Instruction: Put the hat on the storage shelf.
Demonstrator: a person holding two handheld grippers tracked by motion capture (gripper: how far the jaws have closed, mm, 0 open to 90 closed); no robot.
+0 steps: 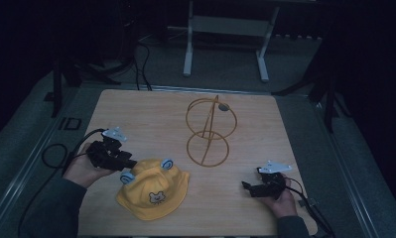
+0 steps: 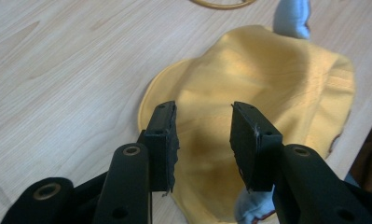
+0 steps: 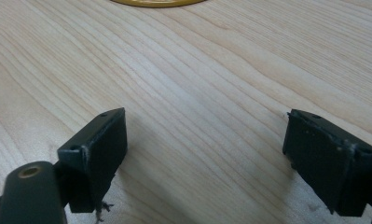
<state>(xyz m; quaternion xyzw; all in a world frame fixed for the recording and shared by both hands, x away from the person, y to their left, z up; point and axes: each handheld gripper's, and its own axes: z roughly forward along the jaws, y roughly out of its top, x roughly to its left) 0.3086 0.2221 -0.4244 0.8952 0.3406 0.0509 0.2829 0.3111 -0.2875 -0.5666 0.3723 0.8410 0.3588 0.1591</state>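
The yellow hat (image 1: 153,191) lies on the tabletop (image 1: 151,114), near its front edge. The left claw (image 2: 203,140) is released, jaws apart just over the hat. The right claw (image 3: 207,163) is wide released above bare wood

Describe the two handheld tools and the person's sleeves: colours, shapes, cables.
Both the left tool and the right tool are black, each with two flat rectangular jaws and a pale grey three-cornered plate on top. A black cable trails from each. The sleeves are dark grey-green.
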